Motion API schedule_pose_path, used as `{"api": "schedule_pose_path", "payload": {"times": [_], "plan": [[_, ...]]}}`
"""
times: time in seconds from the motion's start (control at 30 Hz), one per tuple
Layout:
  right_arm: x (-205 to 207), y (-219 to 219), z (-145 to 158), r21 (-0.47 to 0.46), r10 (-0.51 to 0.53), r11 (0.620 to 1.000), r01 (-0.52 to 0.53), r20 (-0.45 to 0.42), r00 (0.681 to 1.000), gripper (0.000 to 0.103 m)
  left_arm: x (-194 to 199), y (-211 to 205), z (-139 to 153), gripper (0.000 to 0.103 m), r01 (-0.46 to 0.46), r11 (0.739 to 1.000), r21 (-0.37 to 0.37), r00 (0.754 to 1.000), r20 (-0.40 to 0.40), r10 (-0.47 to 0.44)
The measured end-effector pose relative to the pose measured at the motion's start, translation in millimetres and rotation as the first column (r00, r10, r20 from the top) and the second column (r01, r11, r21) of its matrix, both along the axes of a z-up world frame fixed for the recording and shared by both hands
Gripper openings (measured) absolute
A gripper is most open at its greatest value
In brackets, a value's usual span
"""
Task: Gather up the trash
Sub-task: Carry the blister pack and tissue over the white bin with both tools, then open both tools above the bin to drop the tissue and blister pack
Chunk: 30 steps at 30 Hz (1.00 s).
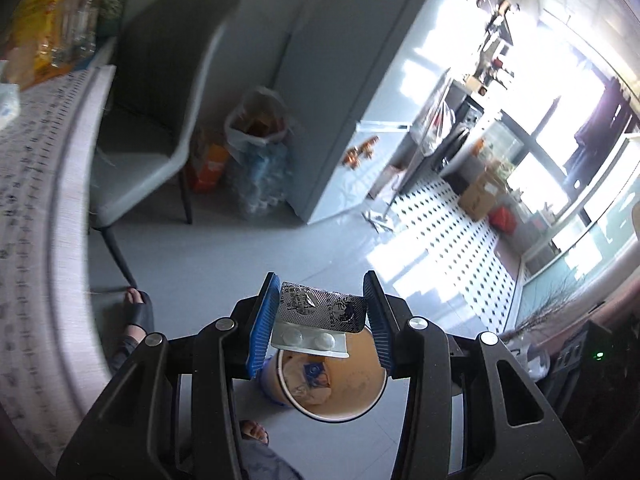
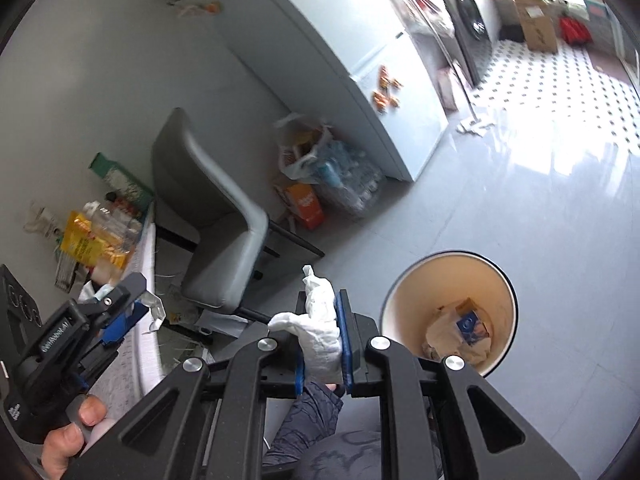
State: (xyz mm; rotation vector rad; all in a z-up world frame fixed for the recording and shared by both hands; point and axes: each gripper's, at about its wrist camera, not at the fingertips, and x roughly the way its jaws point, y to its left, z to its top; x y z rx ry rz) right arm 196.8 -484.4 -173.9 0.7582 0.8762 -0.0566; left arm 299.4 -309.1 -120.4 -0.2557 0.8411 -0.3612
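- We are pinching a blister pack (image 1: pixel 316 316) in the left gripper (image 1: pixel 322 320), lower centre, above the trash bin (image 1: pixel 360 364).
- Our right gripper (image 2: pixel 322 344) is squeezing a crumpled tissue (image 2: pixel 320 332) left of the bin (image 2: pixel 444 280); releasing there risks missing.

Left tool (image 1: pixel 322 326) and right tool (image 2: pixel 322 340) — both angled downward, pads clamped on loads.

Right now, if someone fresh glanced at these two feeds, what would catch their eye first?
Probably the silver blister pack clamped in the left gripper, right above the open bin on the floor. Next, the crumpled white tissue pinched in the right gripper, with the bin to its right already holding some trash. Behind, a grey chair stands at the cluttered table.
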Motion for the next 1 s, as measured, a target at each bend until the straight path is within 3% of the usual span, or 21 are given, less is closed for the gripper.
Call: {"api": "schedule_pose_path", "payload": {"times": [0.2, 0.3, 0.37, 0.5, 0.63, 0.83, 0.87, 0.93, 1.0], "plan": [[20, -24, -53, 0.048, -0.04, 0.998, 0.043, -0.069, 0.997, 0.015, 26, -33, -27, 0.043, 0.028, 0.999, -0.015, 0.998, -0.048, -0.029], [28, -35, -74, 0.065, -0.059, 0.996, 0.065, -0.09, 0.994, 0.023, 33, -46, -44, 0.043, 0.043, 0.999, -0.015, 0.996, -0.083, -0.044], [32, -43, -92, 0.085, -0.086, 0.992, 0.094, -0.099, 0.991, 0.053, 36, -54, -55, 0.043, 0.054, 0.998, -0.014, 0.992, -0.111, -0.055], [29, -60, -126, 0.108, -0.123, 0.984, 0.142, -0.159, 0.98, 0.058, 37, -74, -74, 0.043, 0.097, 0.995, -0.004, 0.983, -0.156, -0.096], [10, -73, -135, 0.113, -0.169, 0.975, 0.191, -0.179, 0.969, 0.063, 40, -96, -88, 0.043, 0.153, 0.988, -0.025, 0.965, -0.213, -0.155], [-27, -95, -119, 0.136, -0.235, 0.957, 0.256, -0.154, 0.96, 0.068, 45, -129, -107, 0.045, 0.227, 0.969, -0.1, 0.925, -0.29, -0.247], [-36, -101, -113, 0.128, -0.254, 0.954, 0.273, -0.145, 0.956, 0.071, 45, -133, -107, 0.048, 0.231, 0.966, -0.12, 0.918, -0.303, -0.257], [-47, -107, -105, 0.115, -0.282, 0.947, 0.299, -0.139, 0.949, 0.072, 45, -132, -100, 0.081, 0.211, 0.965, -0.157, 0.919, -0.303, -0.251], [-57, -113, -98, 0.11, -0.305, 0.941, 0.321, -0.141, 0.942, 0.072, 40, -125, -85, 0.089, 0.193, 0.962, -0.192, 0.936, -0.259, -0.239]]}}
